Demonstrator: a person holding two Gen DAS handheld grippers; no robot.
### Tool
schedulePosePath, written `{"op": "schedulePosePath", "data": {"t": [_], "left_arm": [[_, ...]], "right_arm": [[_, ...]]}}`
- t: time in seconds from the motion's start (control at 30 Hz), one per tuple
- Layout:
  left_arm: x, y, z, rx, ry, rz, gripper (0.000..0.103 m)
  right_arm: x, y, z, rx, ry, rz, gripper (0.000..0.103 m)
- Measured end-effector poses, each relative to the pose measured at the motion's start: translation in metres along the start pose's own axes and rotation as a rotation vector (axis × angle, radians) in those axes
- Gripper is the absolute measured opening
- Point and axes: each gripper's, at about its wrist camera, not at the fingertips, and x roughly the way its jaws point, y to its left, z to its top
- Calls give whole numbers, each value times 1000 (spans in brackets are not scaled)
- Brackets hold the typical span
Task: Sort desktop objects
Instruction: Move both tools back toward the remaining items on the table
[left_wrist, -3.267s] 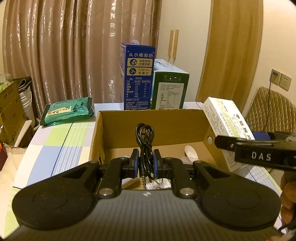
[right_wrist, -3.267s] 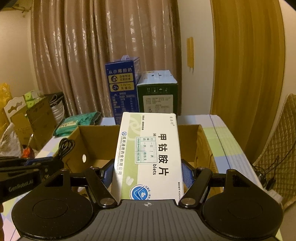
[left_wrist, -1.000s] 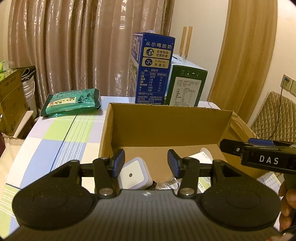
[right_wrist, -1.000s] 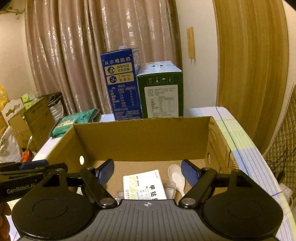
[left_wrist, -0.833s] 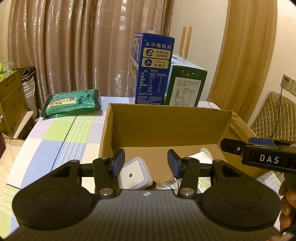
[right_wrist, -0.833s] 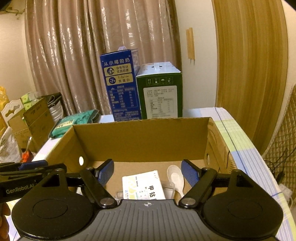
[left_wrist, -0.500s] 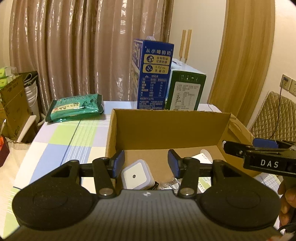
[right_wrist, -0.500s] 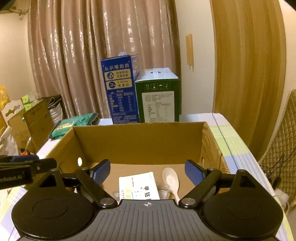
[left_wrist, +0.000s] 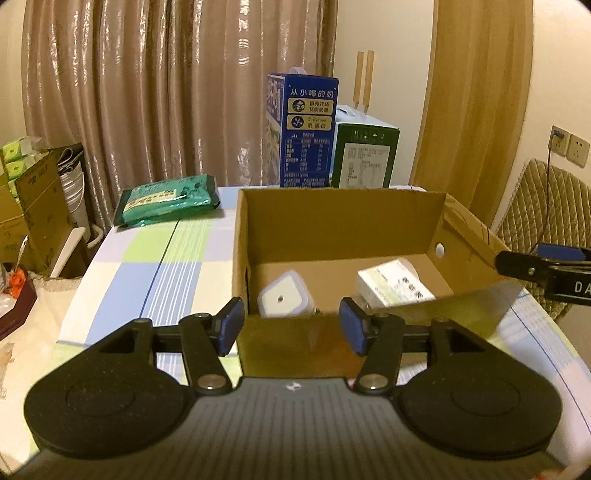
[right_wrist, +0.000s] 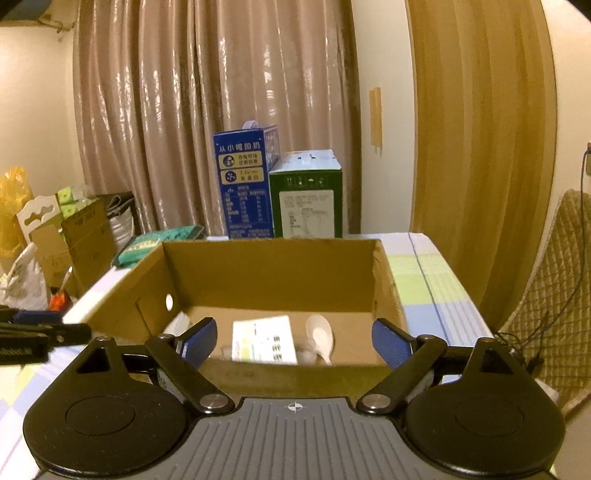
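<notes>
**Both grippers standing empty at the near side of the box**

Left wrist view: the left gripper is hovering with its jaws opening and nothing between them. Just ahead and below, the cardboard box is holding a white square case straight in front and a medicine packet ahead to the right, its long axis slanting away rightward. The right gripper is showing at the right edge.

Right wrist view: the right gripper is opening wide, empty too. The packet and a white spoon are lying directly ahead inside the box, so the right gripper looks nearer to them. A green pouch is lying far ahead-left, nearer the left gripper.
</notes>
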Motion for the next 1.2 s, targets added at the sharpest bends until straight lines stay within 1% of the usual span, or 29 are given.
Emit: {"op": "schedulePosePath", "data": {"t": [0.13,0.27,0.4,0.5,0.6,0.67,0.77,0.83,0.93,1.03,1.2], "left_arm": [[-20,-2,-11,-5,-5,-3,56],[-37,-12,-26,12,4,-23,57],[-46,-25,-50,58,43,-54,57],[-50,-37,-70,100,73,-67,61],[-51,-44,-88,113,105,-88,62],[-51,-48,-99,116,123,-107,64],[-51,-54,-113,128,150,-146,67],[-51,-59,-119,144,155,-176,69],[-49,-67,-125,169,171,-206,69],[-44,-71,-128,177,187,-211,70],[-29,-68,-126,151,208,-188,74]], "right_arm": [[-14,-3,-12,-5,25,19,90],[-23,-1,-29,-70,81,83,91],[-30,0,-49,-163,114,134,92],[-32,-2,-65,-225,148,157,92],[-31,-1,-77,-280,177,180,92],[-31,-1,-86,-319,190,195,92],[-28,0,-91,-351,216,216,92],[-25,1,-94,-361,229,233,92],[-17,2,-94,-391,260,269,92],[-6,1,-95,-398,293,304,92],[12,1,-94,-404,329,339,92]]}}
